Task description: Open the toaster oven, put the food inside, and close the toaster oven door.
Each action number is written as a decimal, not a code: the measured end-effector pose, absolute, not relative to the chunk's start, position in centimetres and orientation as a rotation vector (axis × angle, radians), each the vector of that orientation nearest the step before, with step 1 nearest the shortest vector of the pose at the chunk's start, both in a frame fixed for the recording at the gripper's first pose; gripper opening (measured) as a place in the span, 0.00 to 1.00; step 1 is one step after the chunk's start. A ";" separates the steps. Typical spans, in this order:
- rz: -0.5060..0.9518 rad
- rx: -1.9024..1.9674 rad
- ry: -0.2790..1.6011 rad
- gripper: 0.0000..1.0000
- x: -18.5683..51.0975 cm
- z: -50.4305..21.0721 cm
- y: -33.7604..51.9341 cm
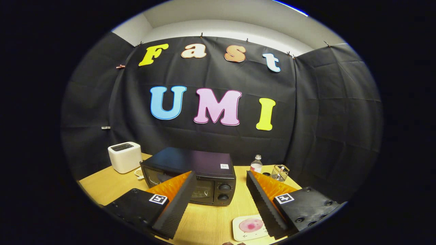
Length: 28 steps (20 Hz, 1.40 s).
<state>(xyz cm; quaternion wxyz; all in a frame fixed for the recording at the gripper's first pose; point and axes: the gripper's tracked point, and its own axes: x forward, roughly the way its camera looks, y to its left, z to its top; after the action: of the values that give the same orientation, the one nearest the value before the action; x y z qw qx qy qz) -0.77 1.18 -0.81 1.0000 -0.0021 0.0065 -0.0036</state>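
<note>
On the wooden bench: one black toaster oven, door closed, far centre; one white toaster far left; one bottle, one glass cup far right. Near right, one plate holding pink food. Gripper jaws spread, holding nothing; open bench between.

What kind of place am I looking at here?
Likely a staged kitchen booth, not a real kitchen: a wooden table carries a toaster oven, a white toaster and a plate of food, with black cloth behind. The gripper is open above the table.
</note>
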 end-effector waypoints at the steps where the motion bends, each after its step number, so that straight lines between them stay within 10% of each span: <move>1: -0.003 -0.004 0.015 0.97 -0.7 -0.9 1.5; 28: 0.031 0.019 0.142 0.98 8.8 -4.6 9.8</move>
<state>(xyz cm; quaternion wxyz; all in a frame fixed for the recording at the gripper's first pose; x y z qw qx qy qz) 8.78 9.75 -4.59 0.9973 0.0095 0.0708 0.0156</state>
